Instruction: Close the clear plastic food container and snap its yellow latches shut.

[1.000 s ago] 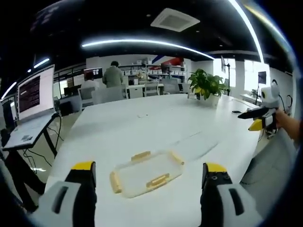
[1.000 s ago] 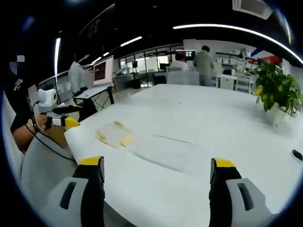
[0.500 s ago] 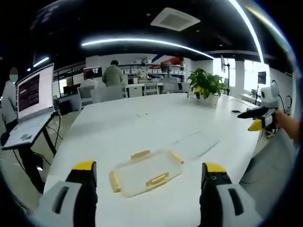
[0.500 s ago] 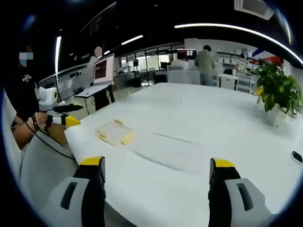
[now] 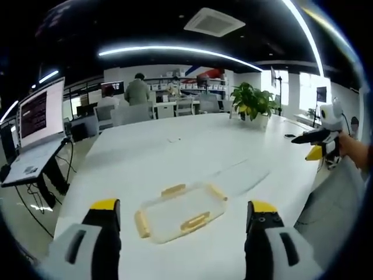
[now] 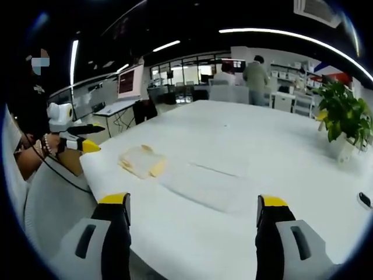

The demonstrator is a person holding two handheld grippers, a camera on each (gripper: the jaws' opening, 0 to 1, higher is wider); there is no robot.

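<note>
Container: a clear plastic food container (image 5: 180,214) with yellow latches (image 5: 194,221) lies flat on the white desk (image 5: 192,151), near the desk's front edge and between the left gripper's (image 5: 182,233) two jaws as seen in the left gripper view. In the right gripper view the container (image 6: 141,161) sits far to the left, close to the desk corner.
Latches: four yellow tabs show in the left gripper view, one on each side; whether any is snapped shut cannot be made out. In the right gripper view they blur into a couple of yellow patches.
Left gripper: jaws spread wide, holding nothing, apart from the container. The right gripper view shows it from outside (image 6: 87,144), in a hand beyond the desk corner.
Right gripper: jaws (image 6: 192,233) spread wide and empty, over bare desk, well apart from the container. The left gripper view shows it at the far right (image 5: 317,146), held by a hand.
Surroundings: a potted plant (image 5: 253,105) stands on the far side of the desk; a laptop (image 5: 38,134) sits on a stand to the left; people stand in the background.
</note>
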